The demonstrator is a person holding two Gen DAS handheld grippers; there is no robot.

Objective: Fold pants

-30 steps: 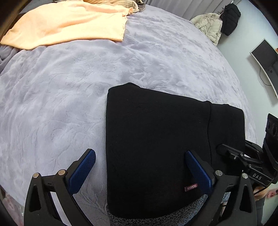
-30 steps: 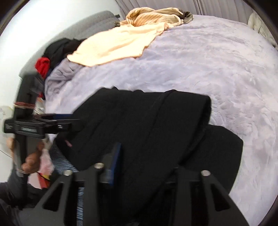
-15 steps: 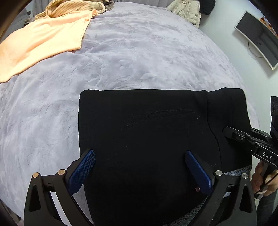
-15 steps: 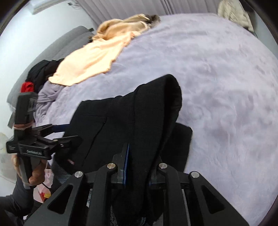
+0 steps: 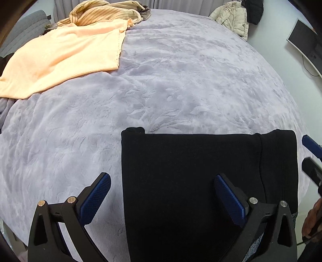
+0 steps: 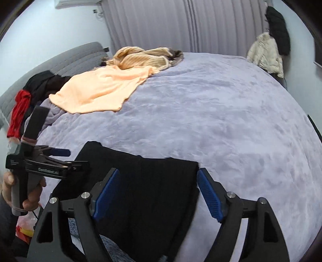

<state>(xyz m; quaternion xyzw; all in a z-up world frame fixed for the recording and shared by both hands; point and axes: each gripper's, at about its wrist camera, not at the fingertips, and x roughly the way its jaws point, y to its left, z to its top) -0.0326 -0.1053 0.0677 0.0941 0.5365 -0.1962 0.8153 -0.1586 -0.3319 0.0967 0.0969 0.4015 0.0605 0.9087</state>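
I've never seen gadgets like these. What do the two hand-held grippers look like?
Both match: the left gripper and right gripper have black angular frames with silver screws and two fingers faced with blue textured pads. In the right view, the left gripper has a grey handle and small white lettering.

We see a wide stretch of bare lilac plush bedspread (image 5: 181, 84) ahead of and to both sides of the folded black pants (image 5: 201, 181), open for either tool to cross. At the far left corner, a flat peach blanket (image 5: 60, 58) and a crumpled striped tan garment (image 5: 104, 14) take up room. A red and black clothes heap (image 6: 26, 100) crowds the bed's left edge near the grey headboard (image 6: 70, 62).
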